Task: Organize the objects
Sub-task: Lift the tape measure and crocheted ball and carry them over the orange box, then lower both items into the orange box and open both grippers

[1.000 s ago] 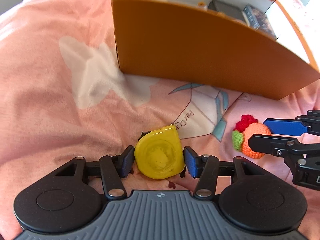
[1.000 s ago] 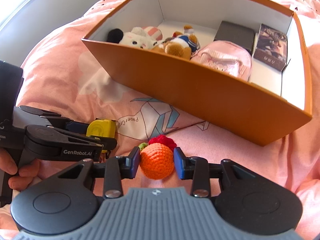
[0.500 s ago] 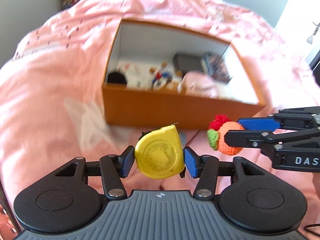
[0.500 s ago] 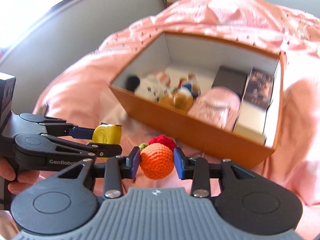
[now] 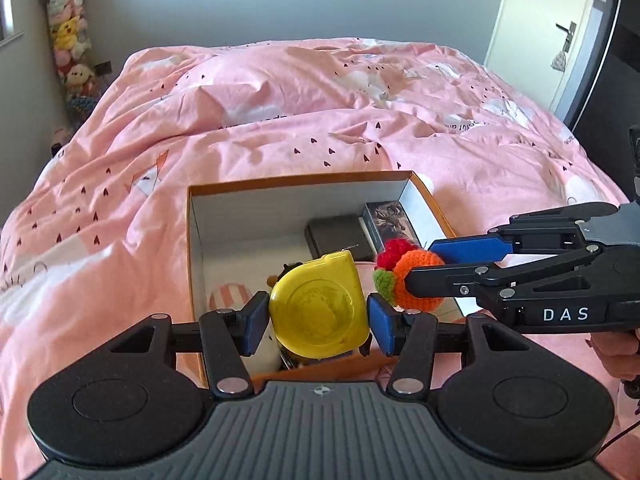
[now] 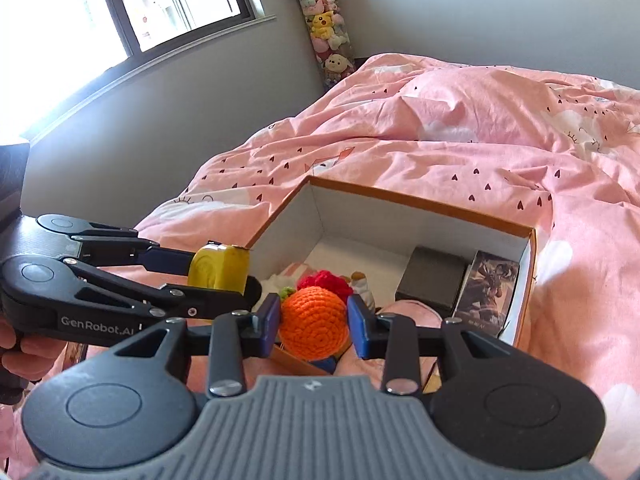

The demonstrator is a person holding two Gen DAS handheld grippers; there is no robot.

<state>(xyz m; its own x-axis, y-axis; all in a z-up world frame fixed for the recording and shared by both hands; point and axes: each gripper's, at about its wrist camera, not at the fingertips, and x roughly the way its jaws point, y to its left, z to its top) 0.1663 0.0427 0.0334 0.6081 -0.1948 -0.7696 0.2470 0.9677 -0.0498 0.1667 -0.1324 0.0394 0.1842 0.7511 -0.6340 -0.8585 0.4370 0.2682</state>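
My left gripper [image 5: 318, 322] is shut on a yellow tape measure [image 5: 320, 306], held up over the near edge of the orange cardboard box [image 5: 280, 182]. From the right wrist view the same tape measure [image 6: 218, 268] shows at the left, between the left gripper's blue pads. My right gripper [image 6: 314, 326] is shut on an orange crocheted ball [image 6: 312, 322] with red and green tufts, also above the box [image 6: 420, 200]. Seen from the left wrist, the ball [image 5: 416, 278] hangs just right of the tape measure. Inside the box lie plush toys, a dark case [image 6: 432, 284] and a picture book [image 6: 490, 294].
The box rests on a rumpled pink duvet [image 5: 320, 112] covering the bed. A tall clear tube of plush toys [image 6: 326, 24] stands by the wall beside a window [image 6: 120, 4]. A white door [image 5: 548, 28] is at the far right. A hand [image 6: 24, 356] grips the left tool.
Both grippers have risen from the duvet with their objects and now hover over the box; the view has tilted up from the box's front wall to the whole bed and room.
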